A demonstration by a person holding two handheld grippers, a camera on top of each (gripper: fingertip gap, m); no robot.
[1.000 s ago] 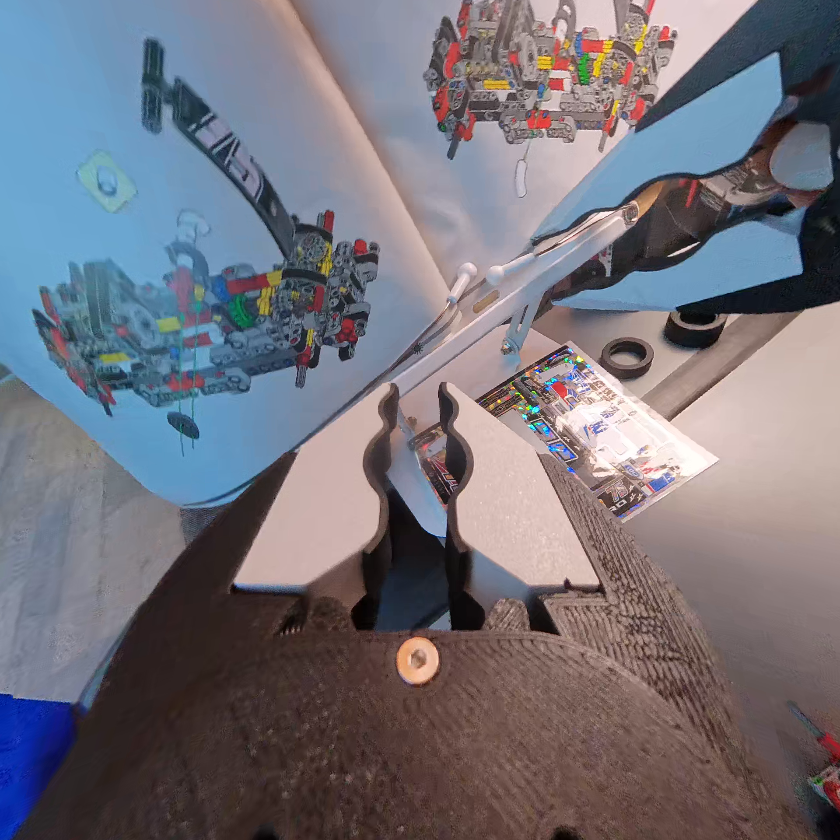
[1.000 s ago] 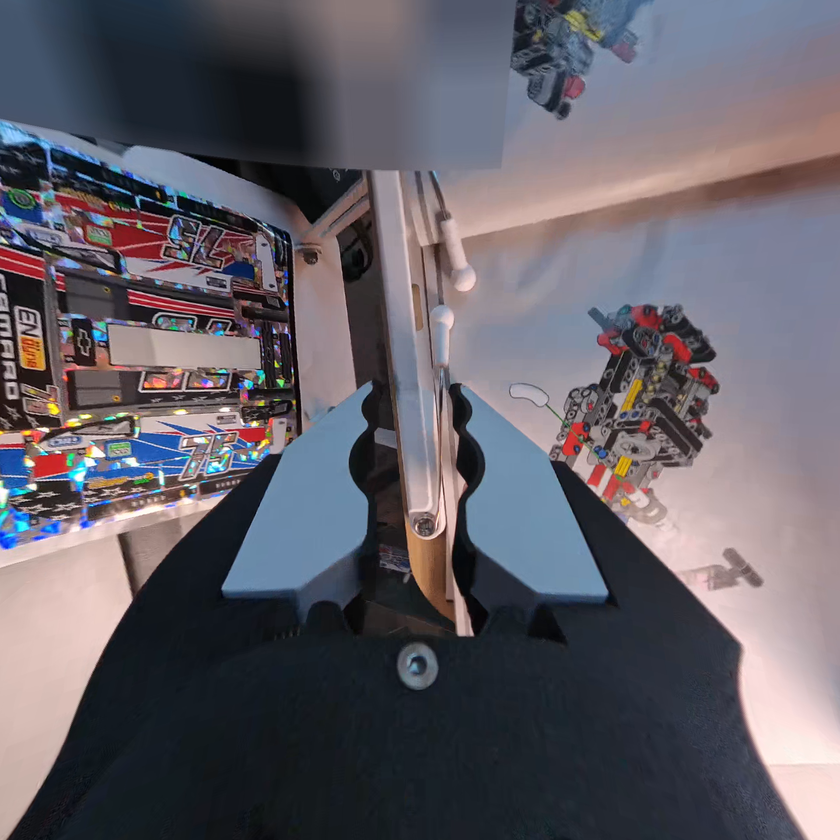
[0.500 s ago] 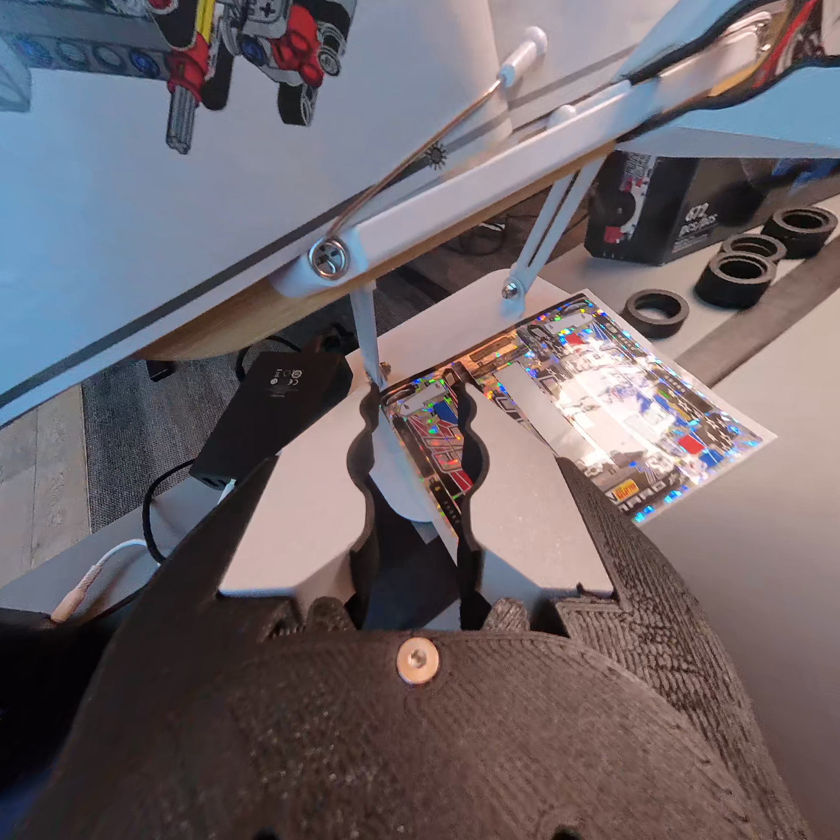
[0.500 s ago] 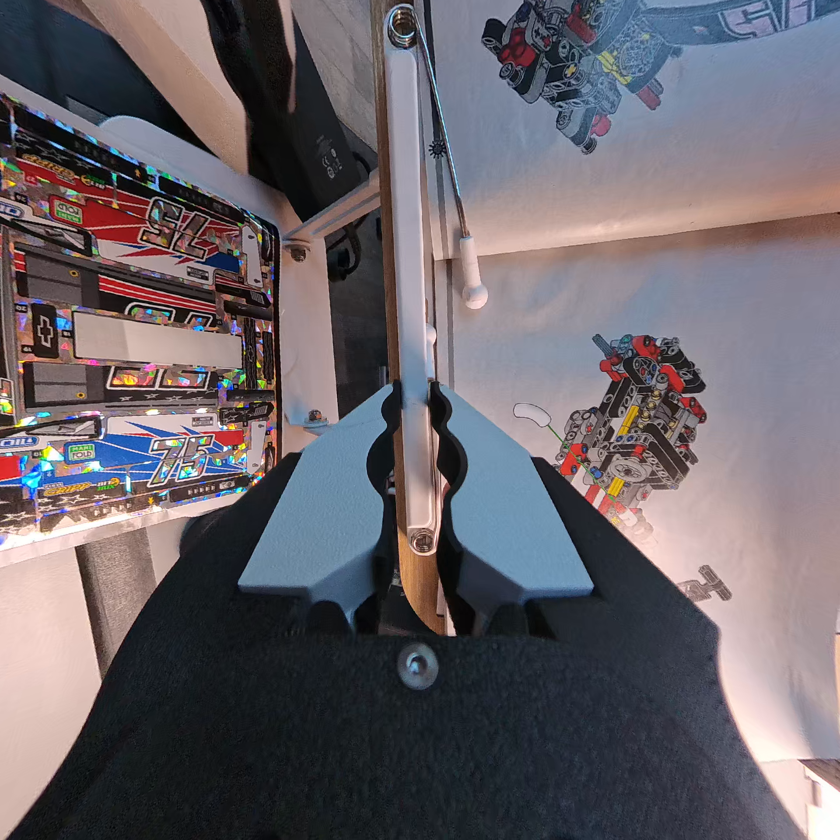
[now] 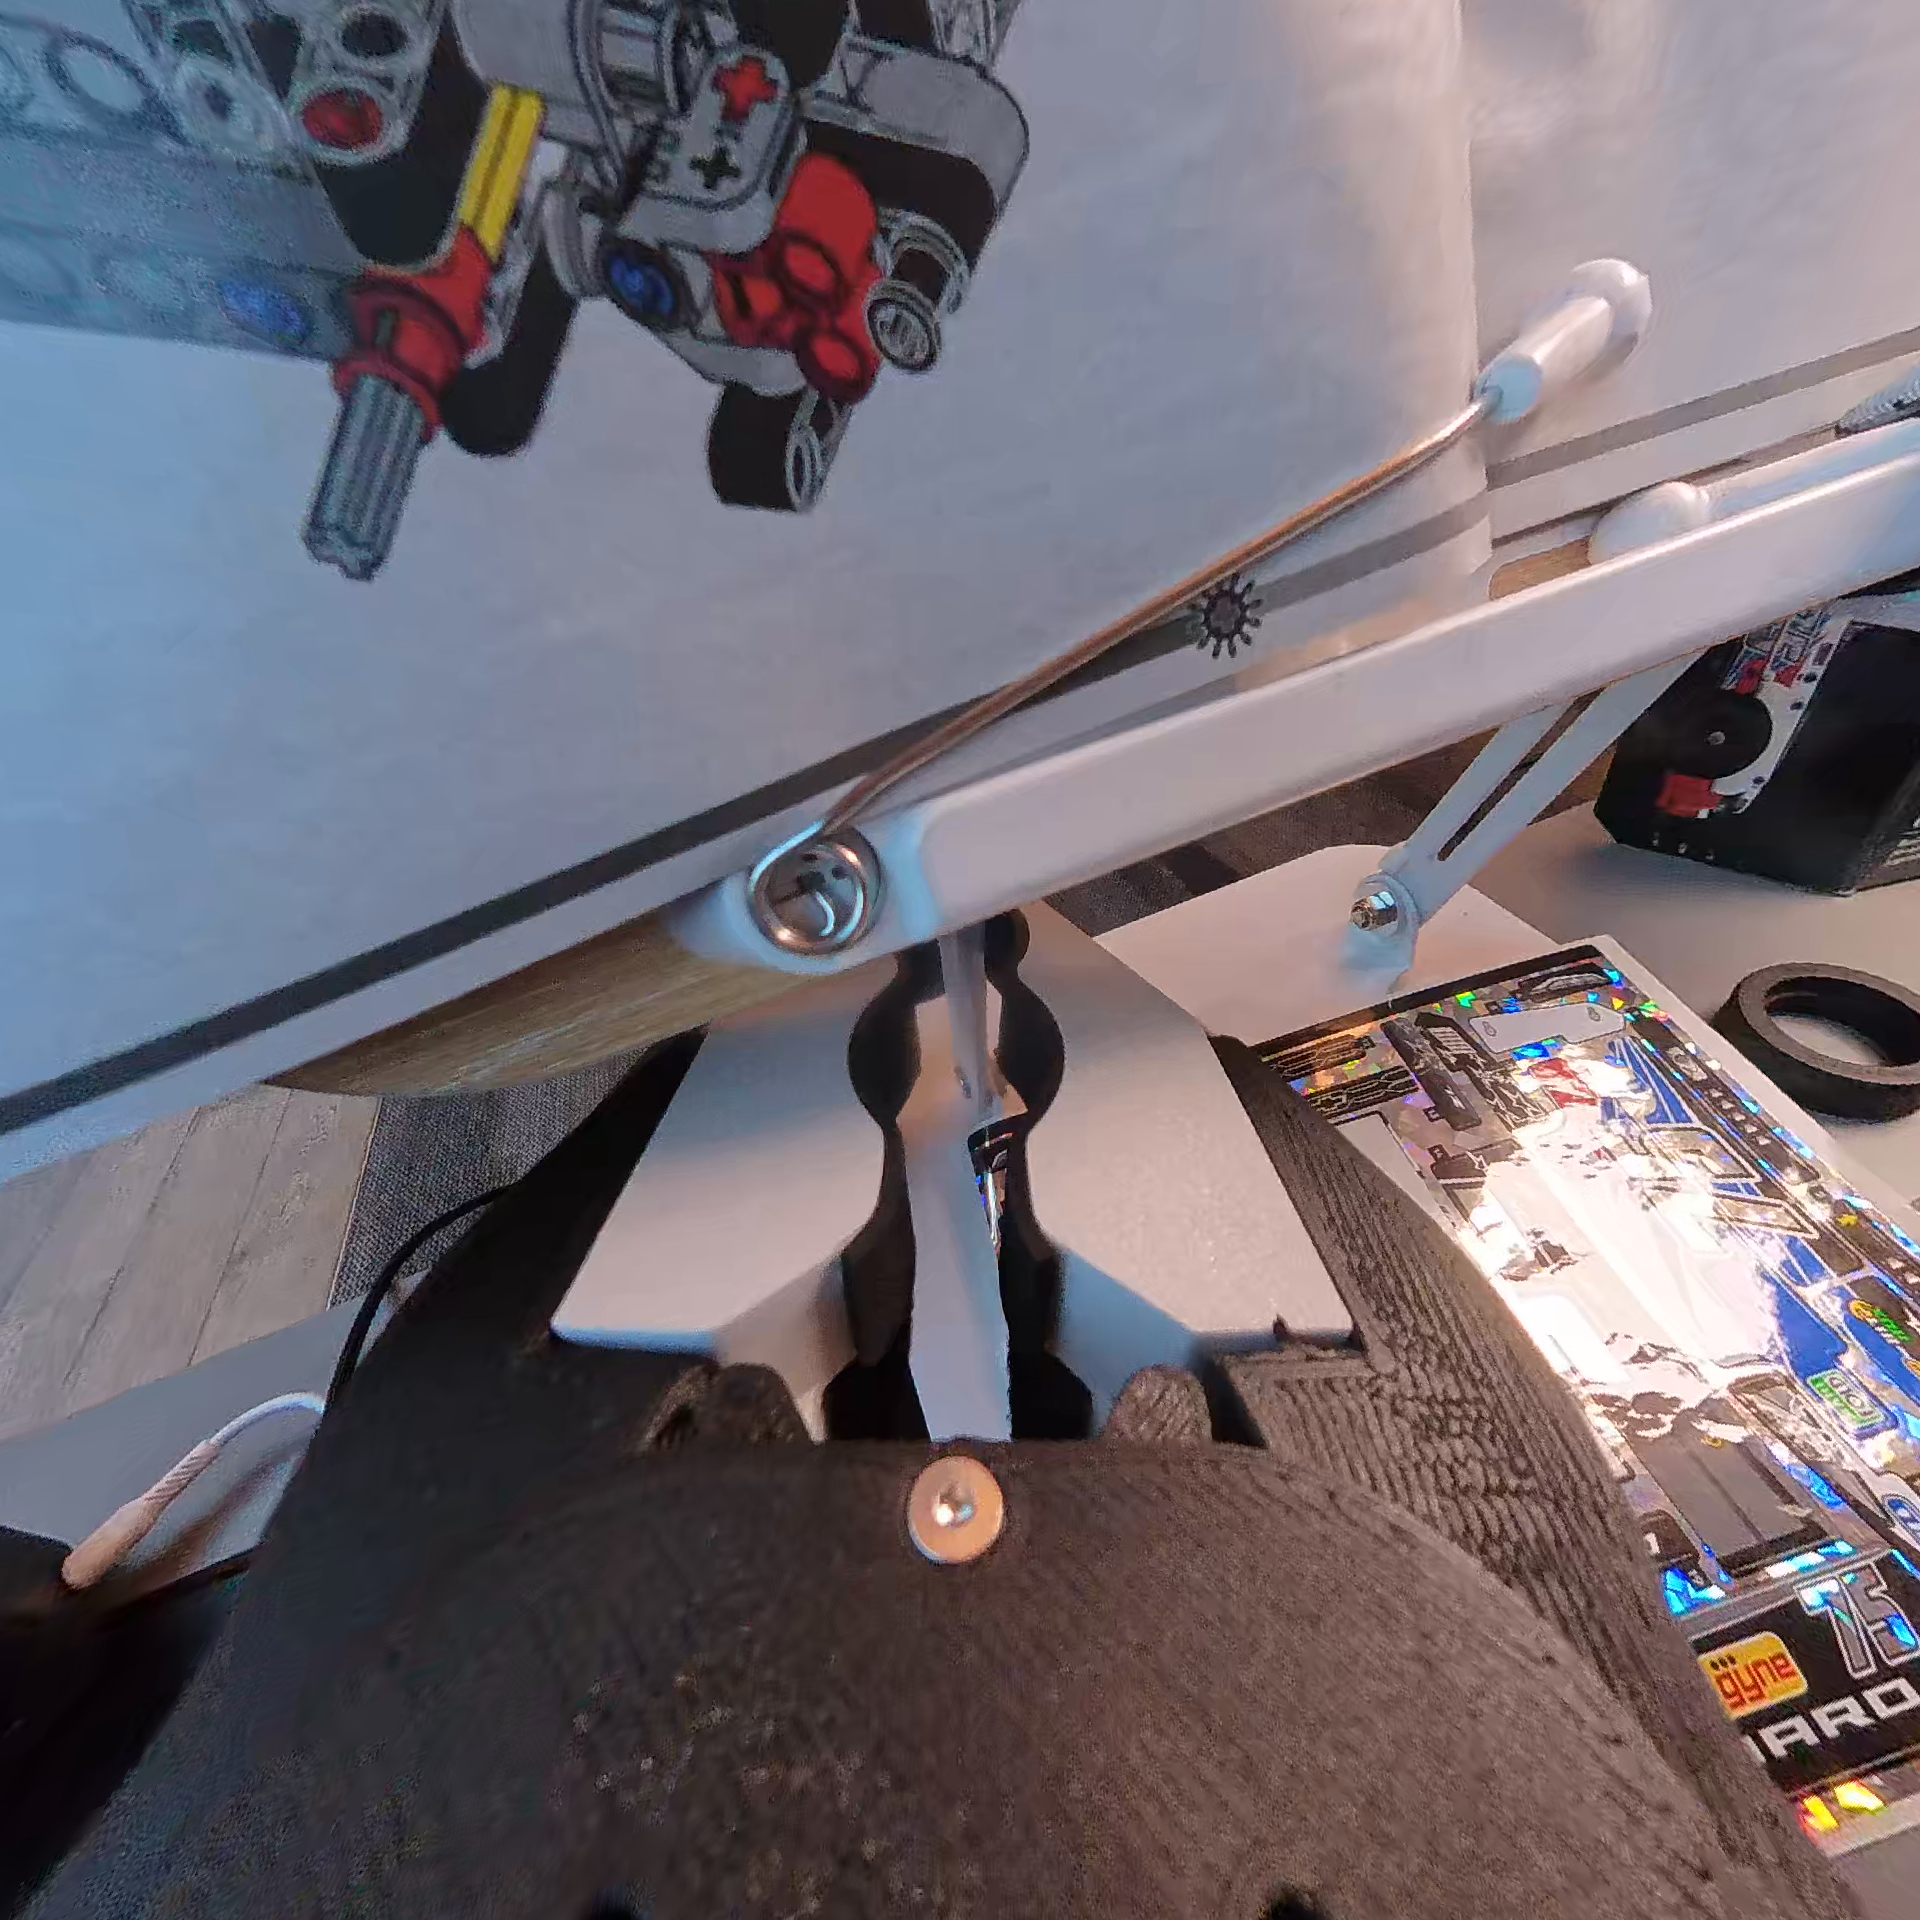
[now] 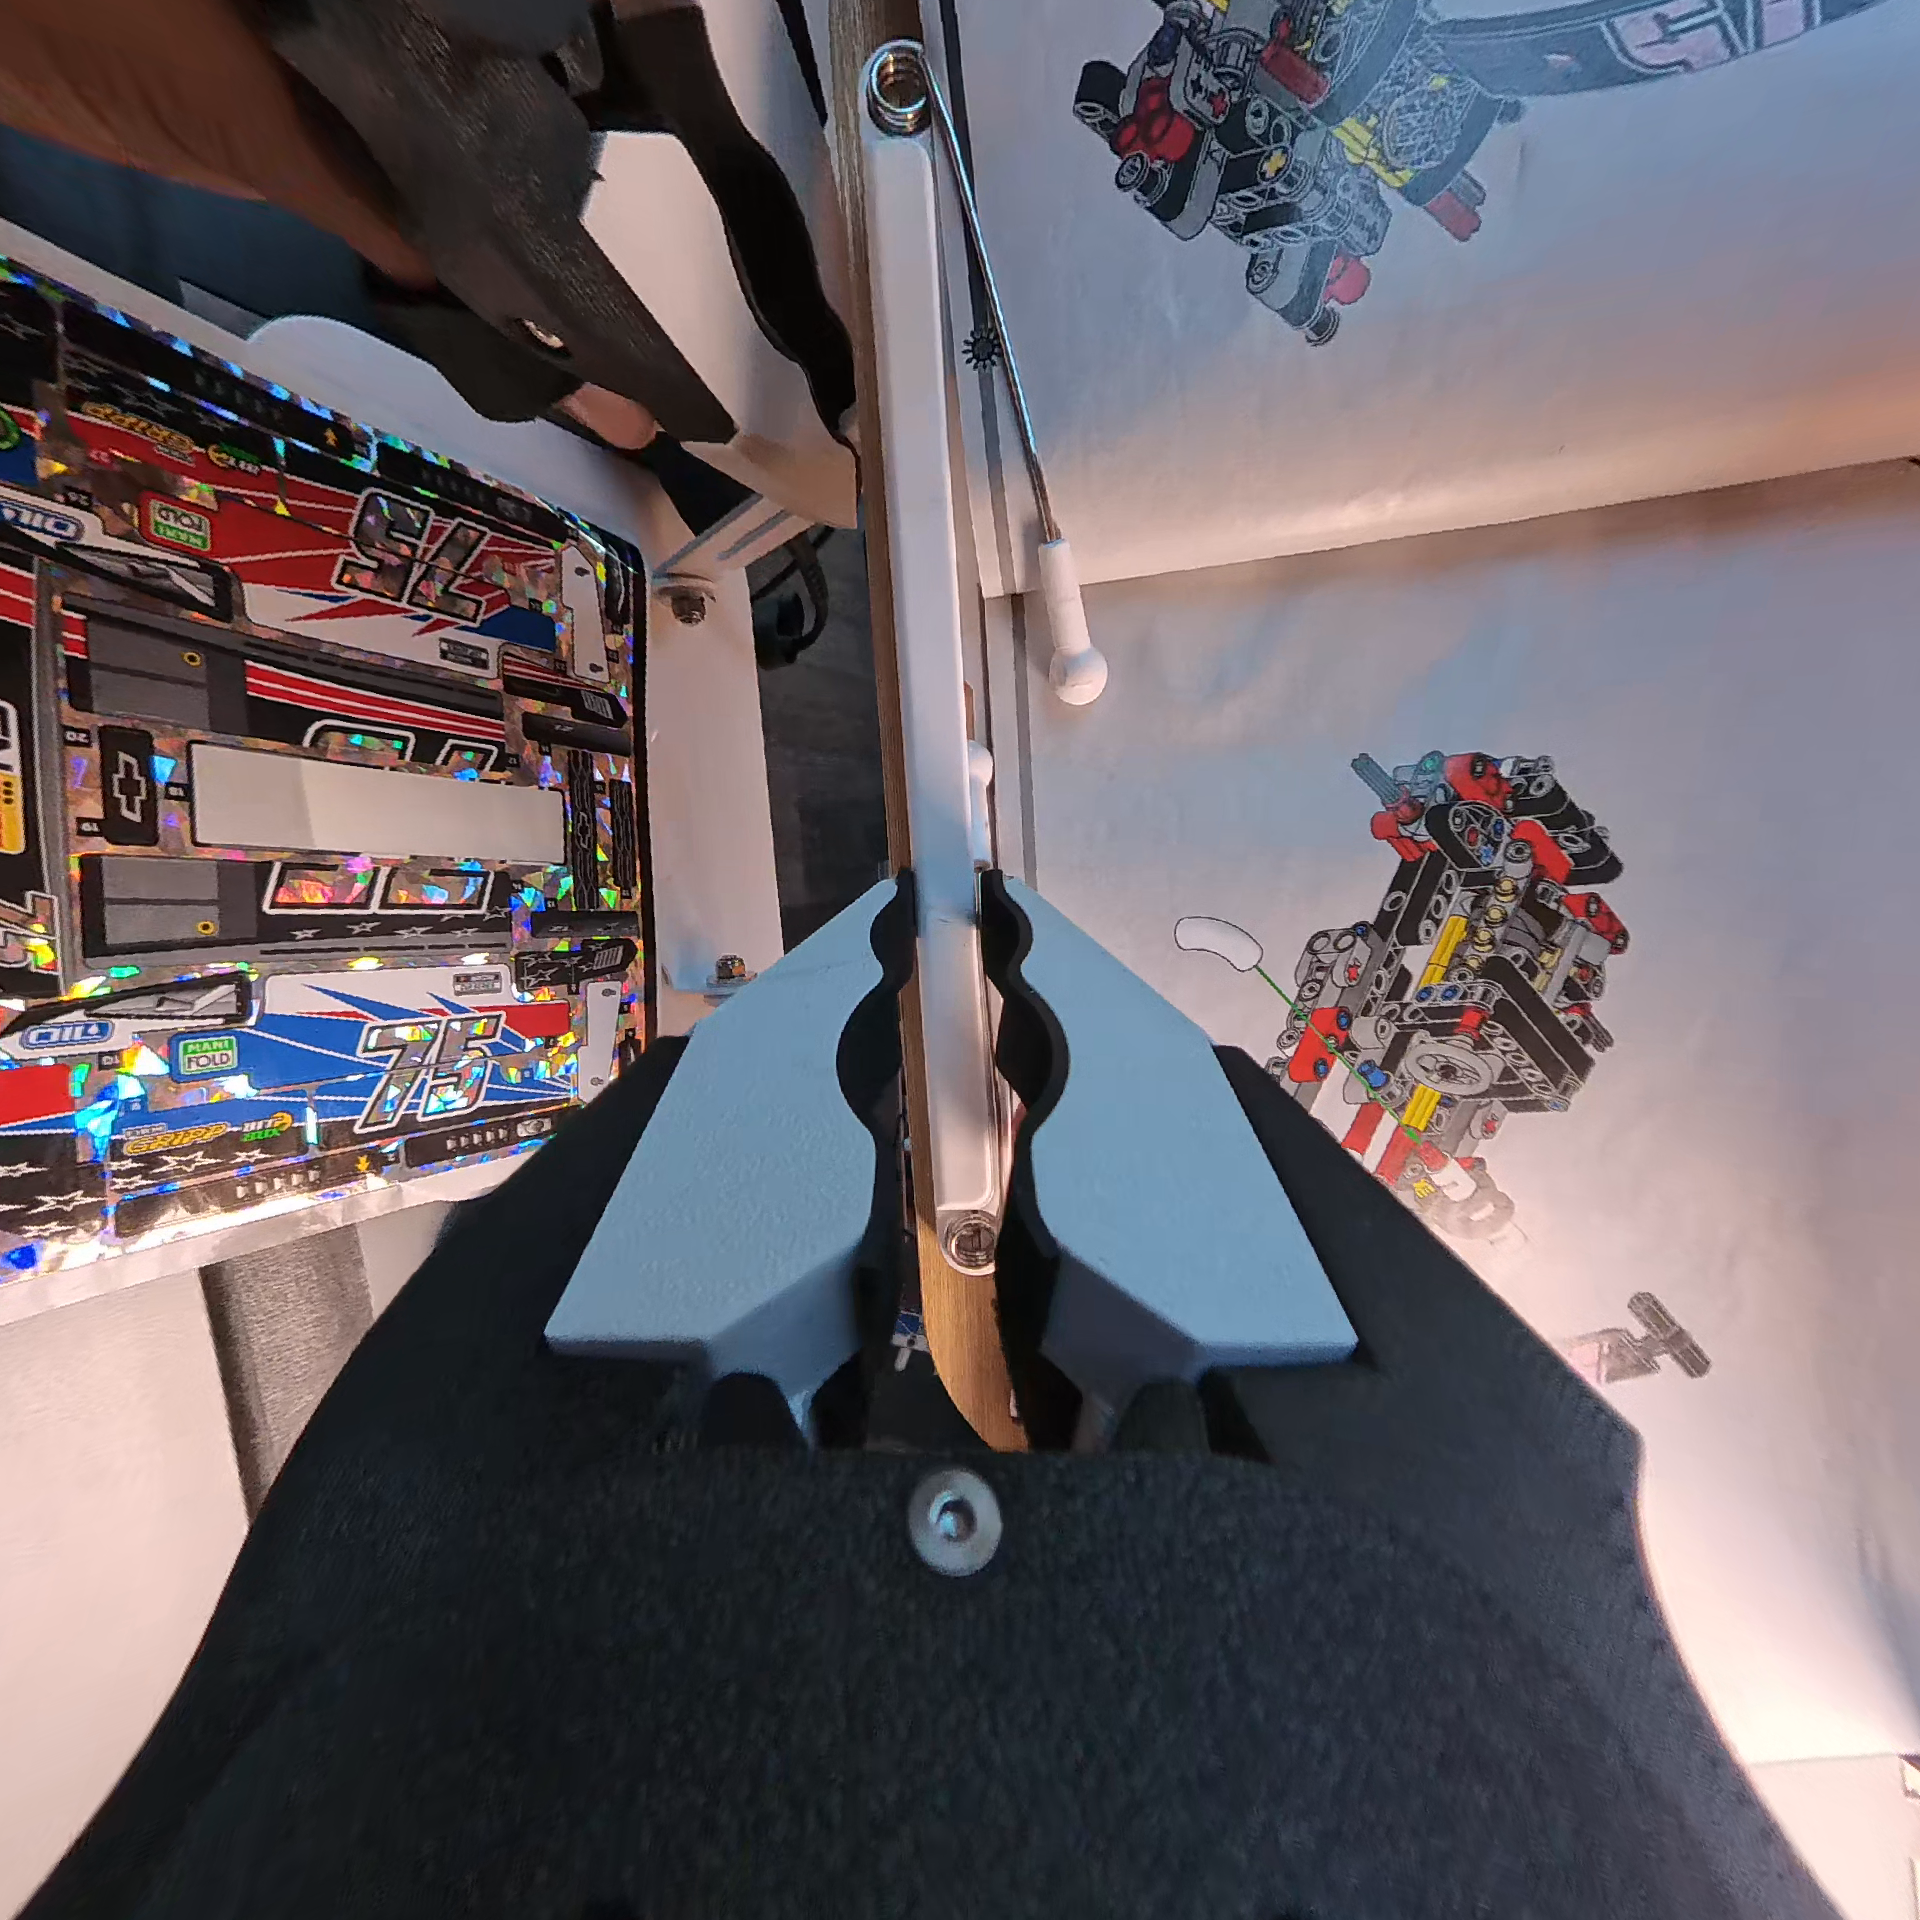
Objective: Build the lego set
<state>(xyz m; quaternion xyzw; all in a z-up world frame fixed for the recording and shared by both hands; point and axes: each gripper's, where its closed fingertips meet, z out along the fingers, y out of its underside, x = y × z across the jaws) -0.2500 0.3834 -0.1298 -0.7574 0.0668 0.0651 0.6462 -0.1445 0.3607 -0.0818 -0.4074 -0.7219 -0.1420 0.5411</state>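
While right tongs (image 6: 948, 914) stay clamped, book stand (image 6: 920, 623) nearer

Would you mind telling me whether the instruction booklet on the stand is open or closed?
Open. The instruction booklet shows two printed pages meeting at a fold, pinned by the stand's wire page holder.

Probably an office or hobby desk indoors, not a kitchen or shop. Shown by a pale grey tabletop (image 5: 1226, 925) carrying a white book stand (image 5: 1299, 717) with an open instruction booklet (image 5: 727, 644), a holographic sticker sheet (image 5: 1621, 1226), loose black rubber tyres (image 5: 1829, 1049) and a black product box (image 5: 1766, 790). Beyond the desk edge, wood-look flooring (image 5: 156, 1195), grey carpet (image 5: 457, 1153) and trailing cables (image 5: 384, 1309).
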